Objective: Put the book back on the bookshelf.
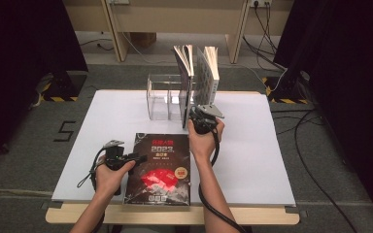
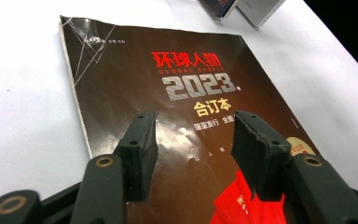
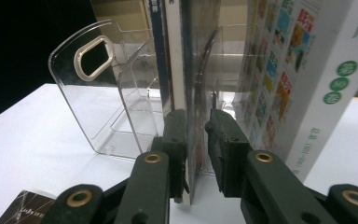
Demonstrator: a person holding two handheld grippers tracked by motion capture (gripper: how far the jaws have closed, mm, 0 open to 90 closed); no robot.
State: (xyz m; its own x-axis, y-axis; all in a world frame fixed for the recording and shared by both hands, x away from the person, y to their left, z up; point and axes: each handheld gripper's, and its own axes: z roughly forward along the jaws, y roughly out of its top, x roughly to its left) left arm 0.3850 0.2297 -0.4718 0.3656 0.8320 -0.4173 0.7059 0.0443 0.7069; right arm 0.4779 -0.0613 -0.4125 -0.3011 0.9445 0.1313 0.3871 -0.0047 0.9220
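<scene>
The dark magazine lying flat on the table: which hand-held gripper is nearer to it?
Left. The left hand-held gripper hangs open at the magazine, at its left edge. The right hand-held gripper is beyond its far edge, at the upright book.

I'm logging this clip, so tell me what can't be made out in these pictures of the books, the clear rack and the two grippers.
- Right gripper: whether the jaws actually pinch the upright book; right gripper view, gap on one side.
- Black magazine: lower part, left gripper view, behind the left gripper and cut off by the edge.
- Clear rack: right compartments, high view, behind the books.
</scene>
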